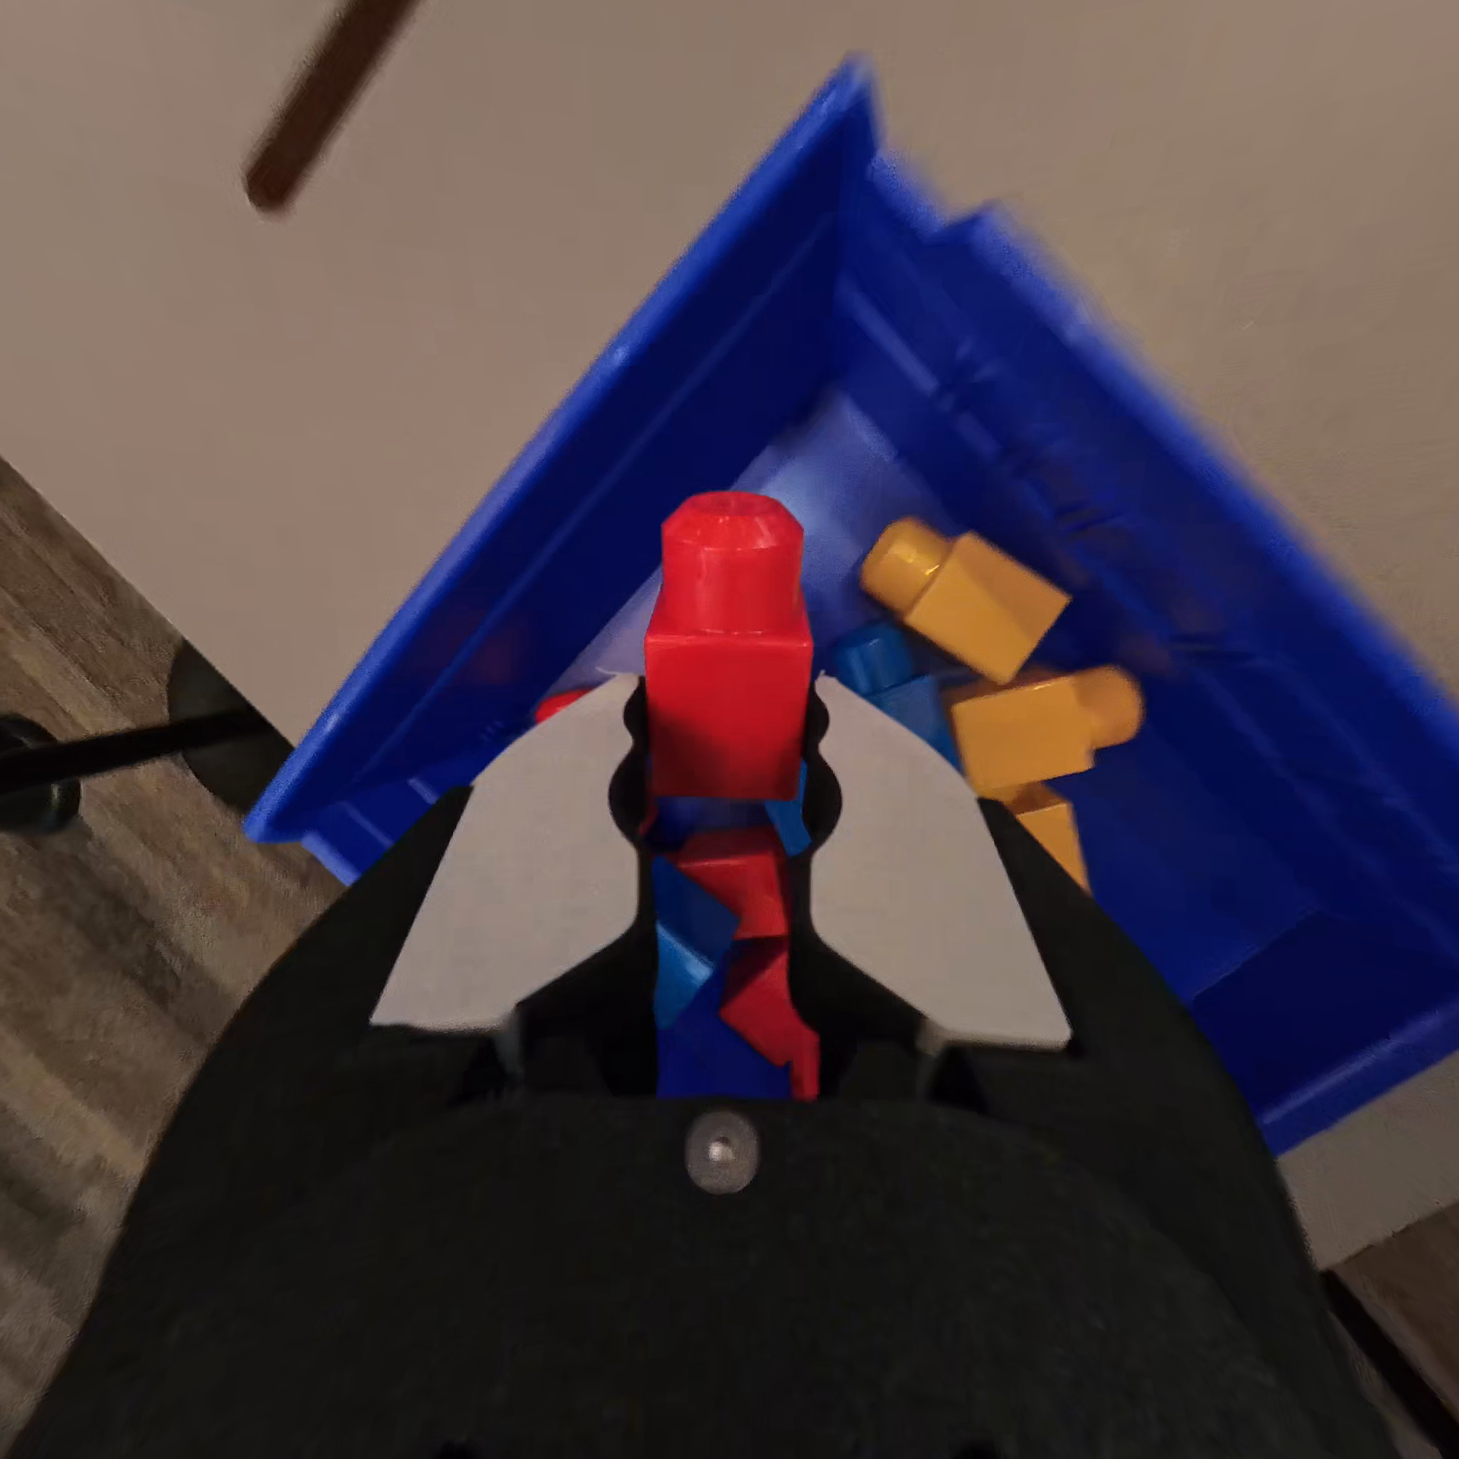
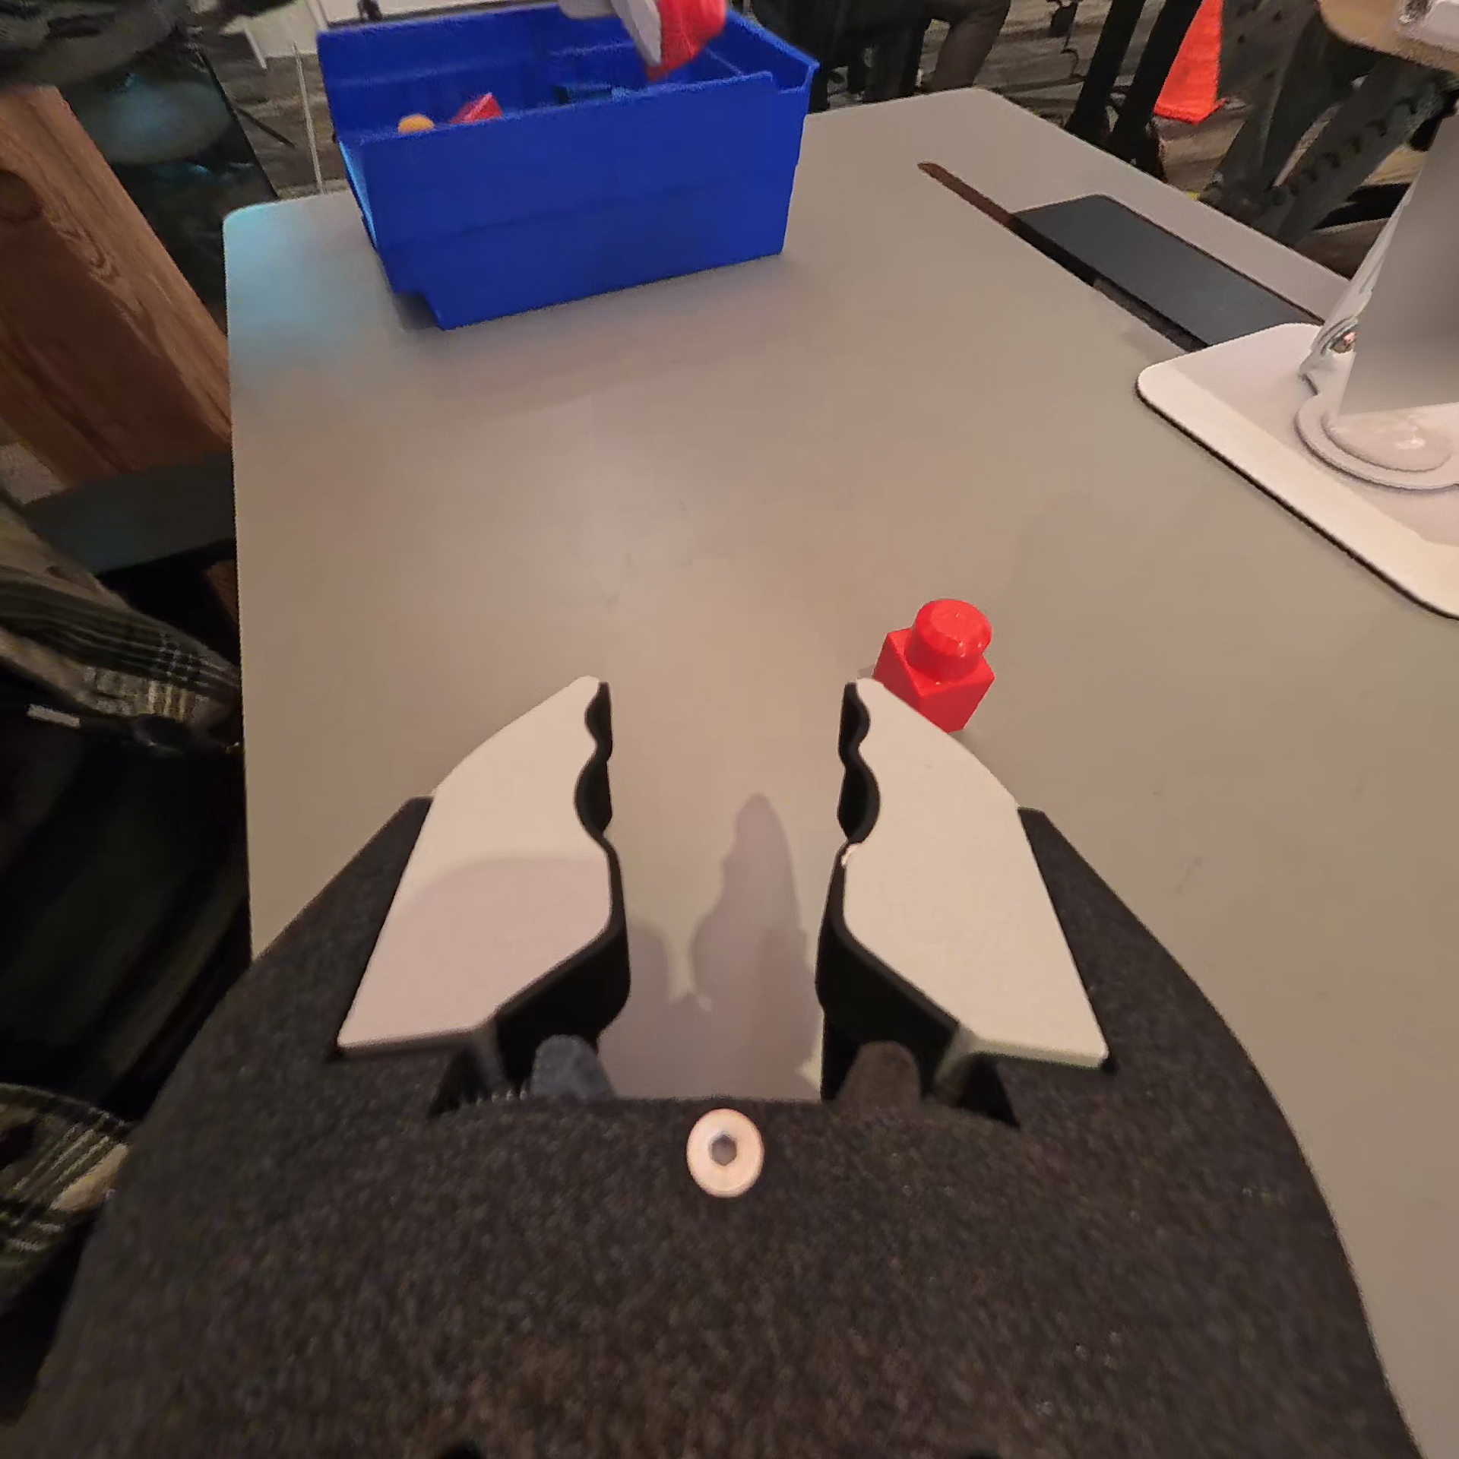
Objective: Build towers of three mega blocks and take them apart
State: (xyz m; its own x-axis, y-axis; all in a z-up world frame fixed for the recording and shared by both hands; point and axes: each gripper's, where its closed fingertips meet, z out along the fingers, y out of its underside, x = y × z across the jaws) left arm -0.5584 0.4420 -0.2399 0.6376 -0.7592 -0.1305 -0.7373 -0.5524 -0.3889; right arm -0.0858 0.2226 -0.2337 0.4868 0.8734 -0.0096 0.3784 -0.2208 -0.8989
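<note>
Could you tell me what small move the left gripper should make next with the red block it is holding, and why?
Probably carry it away from the blue bin toward the table. The left gripper is shut on a red block above the bin, while another red block stands upright, alone on the table beside the open, empty right gripper, a likely tower base.

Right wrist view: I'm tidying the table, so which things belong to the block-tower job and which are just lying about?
Job:
- red block on the table
- blue bin of blocks
- held red block

Lying about:
- white stand
- black pad
- orange cone
</note>
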